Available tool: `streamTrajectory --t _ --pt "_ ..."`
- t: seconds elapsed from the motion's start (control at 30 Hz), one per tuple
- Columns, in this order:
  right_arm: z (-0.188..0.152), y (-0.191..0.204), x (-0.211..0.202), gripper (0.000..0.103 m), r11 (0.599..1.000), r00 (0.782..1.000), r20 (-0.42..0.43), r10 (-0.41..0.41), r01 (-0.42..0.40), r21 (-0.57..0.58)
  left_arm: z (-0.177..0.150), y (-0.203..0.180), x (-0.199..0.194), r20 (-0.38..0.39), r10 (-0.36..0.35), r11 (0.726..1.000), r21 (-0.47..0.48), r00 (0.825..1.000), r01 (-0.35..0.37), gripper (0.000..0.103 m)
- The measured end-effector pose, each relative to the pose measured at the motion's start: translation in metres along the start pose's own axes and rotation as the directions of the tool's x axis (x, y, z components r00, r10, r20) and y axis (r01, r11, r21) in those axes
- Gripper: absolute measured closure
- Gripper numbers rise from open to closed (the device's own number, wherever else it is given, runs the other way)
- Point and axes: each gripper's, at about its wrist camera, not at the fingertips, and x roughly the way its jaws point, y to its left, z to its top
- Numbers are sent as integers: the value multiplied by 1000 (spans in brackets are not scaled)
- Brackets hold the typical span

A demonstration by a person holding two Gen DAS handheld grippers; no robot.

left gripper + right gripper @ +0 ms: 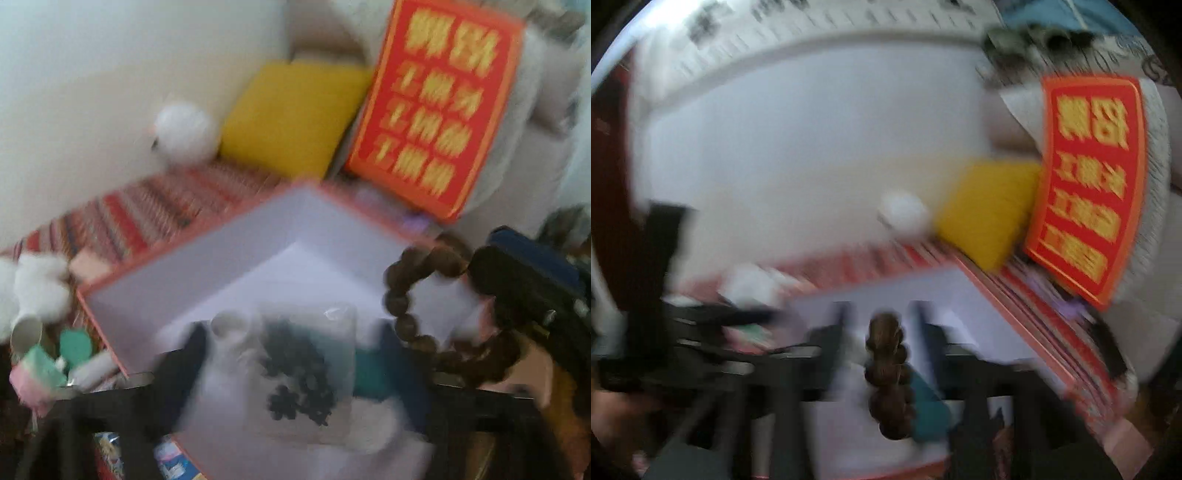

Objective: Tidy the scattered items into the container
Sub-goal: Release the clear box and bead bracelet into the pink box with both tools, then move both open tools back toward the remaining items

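Over the still-bare white box [207, 273], your left gripper [295, 354] clamps a clear bag of dark beads [299, 373], your right gripper [882, 332] pinches the brown bead bracelet [888, 373]; loose clutter [48, 354] remains outside.

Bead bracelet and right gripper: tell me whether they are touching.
Touching. The right wrist view shows the brown bead bracelet pinched edge-on in the right gripper, hanging between its jaws over the box. Blur hides the exact contact.

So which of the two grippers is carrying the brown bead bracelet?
The right gripper: the brown bead bracelet hangs between its fingers above the white box. The left gripper holds a clear packet of dark pieces instead.
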Motion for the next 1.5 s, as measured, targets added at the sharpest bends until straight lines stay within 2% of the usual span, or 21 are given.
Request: streamTrajectory --t 0.03,0.07,0.1,0.33,0.6,0.73,0.83,1.0,1.07,1.1,1.23,1.3,1.37,1.5 --pt "-4 -4 8 16 998 997 -28 -69 69 2 -5 1 9 -23 37 999 3 999 -37 16" --pt "-7 -7 13 9 994 993 -44 -106 106 -1 -9 3 14 -35 45 999 2 998 -45 14" --pt "-8 -10 17 10 992 990 -56 -129 129 -5 -15 6 18 -48 41 999 -9 998 -41 13" --pt "-9 4 21 10 996 993 -68 -94 93 -19 -31 24 10 -54 25 996 -85 998 -29 11" --pt "6 86 16 9 997 1000 -21 2 -3 -82 -41 60 -47 9 105 985 -136 994 -103 11" --pt "10 140 13 9 988 996 -11 88 -89 -123 -65 99 -84 26 179 964 -204 984 -170 7" --pt "7 186 15 9 969 981 -28 190 -192 -158 -88 134 -105 11 231 940 -262 973 -220 7" --pt "-9 263 36 10 914 937 -117 329 -347 -208 -149 202 -130 -68 325 879 -347 943 -327 7" --pt "-18 288 49 10 889 908 -172 382 -411 -199 -174 224 -131 -97 337 867 -357 937 -349 7" --pt "-24 302 59 10 874 887 -214 409 -448 -188 -186 236 -132 -112 343 861 -361 933 -359 7" --pt "-44 346 93 12 834 830 -333 447 -521 -182 -231 286 -124 -185 363 830 -382 913 -407 7" --pt "-56 369 111 18 808 799 -382 464 -559 -188 -243 312 -114 -212 343 817 -415 915 -402 7" --pt "-70 393 127 23 776 764 -435 477 -598 -201 -248 327 -105 -216 320 816 -432 922 -384 7" --pt "-92 425 150 32 707 730 -499 467 -647 -285 -248 346 -85 -229 305 839 -395 924 -375 7"
